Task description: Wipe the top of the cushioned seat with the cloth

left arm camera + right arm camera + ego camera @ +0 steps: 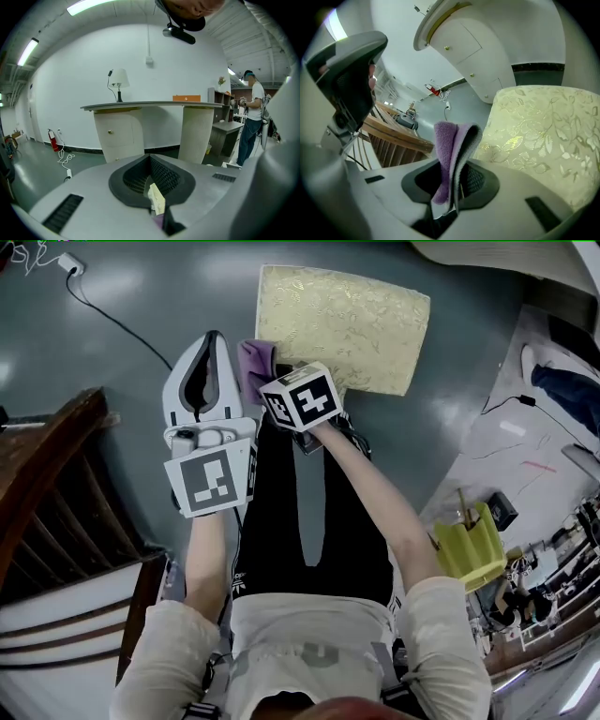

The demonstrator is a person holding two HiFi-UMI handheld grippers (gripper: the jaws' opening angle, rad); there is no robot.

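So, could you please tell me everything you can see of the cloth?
The cloth is purple and fuzzy, like towelling, with a grey side showing along one fold. It is folded over on itself and pinched between the jaws of the right gripper, with its free end sticking out past them. It sits right at the near left corner of the cream, leaf-patterned cushion. Whether it actually touches the cushion cannot be told.

I'm in a lab-like hall — strip lights [89, 5] over the white desk [117, 133], grey floor [42, 164] beneath, another person [253, 117] right of it.
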